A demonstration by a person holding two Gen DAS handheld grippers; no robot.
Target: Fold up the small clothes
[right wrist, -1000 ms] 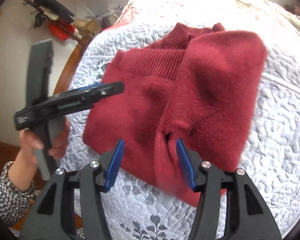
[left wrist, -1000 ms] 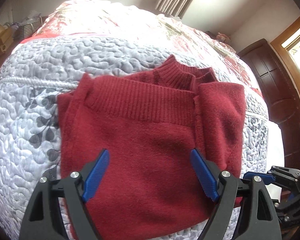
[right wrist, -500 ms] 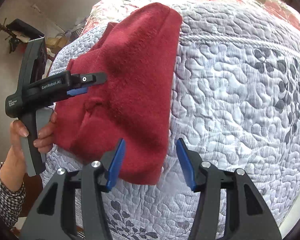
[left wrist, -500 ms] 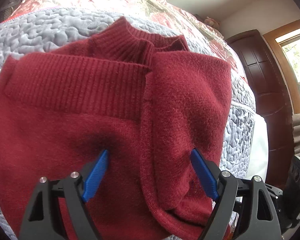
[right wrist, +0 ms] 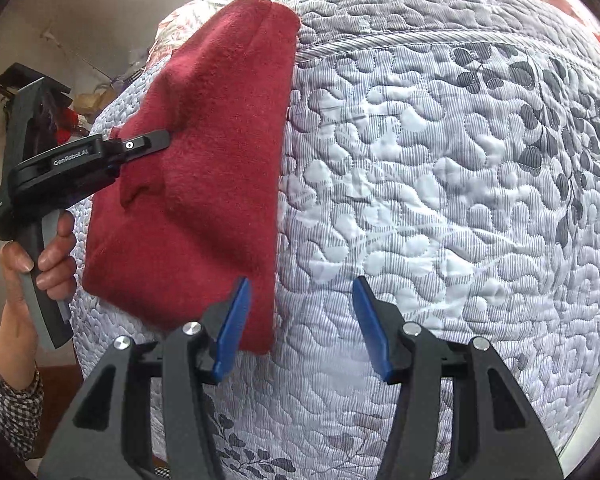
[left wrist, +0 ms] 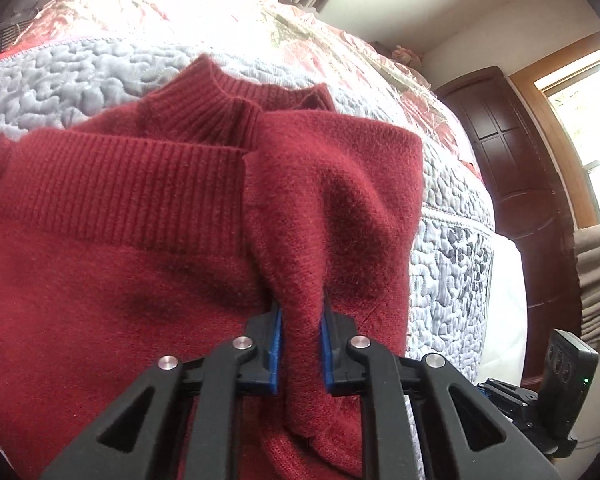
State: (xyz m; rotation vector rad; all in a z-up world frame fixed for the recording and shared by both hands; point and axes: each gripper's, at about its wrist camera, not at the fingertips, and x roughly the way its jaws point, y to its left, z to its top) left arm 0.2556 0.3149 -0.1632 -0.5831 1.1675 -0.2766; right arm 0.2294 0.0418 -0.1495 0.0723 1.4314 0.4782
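On the bed [right wrist: 440,208], spread over a puffy grey-and-white quilt with wavy stitching and a dark leaf print, sits the red sweater [left wrist: 112,280], folded into a thick, soft bundle. It's a fuzzy knit, with a ribbed band across the upper layer and a ribbed collar [left wrist: 220,96] poking out at the far side.

The left tongs [left wrist: 300,344] are squeezed nearly together on a raised ridge of the sweater's right-hand flap, blue pads [left wrist: 275,340] pressing the fabric from both sides. The right tongs [right wrist: 300,328] are spread wide and holding nothing; their left pad overlaps the sweater's near corner in that view, the other hangs over bare quilt. Whether that pad actually touches the knit, I can't tell.

From the right camera you can see a hand [right wrist: 40,256] gripping the left tool's handle, checked sleeve at the wrist. The sweater lies close to the bed's left edge, with loads of open quilt to its right. A dark wooden door [left wrist: 516,148] stands beyond the bed.
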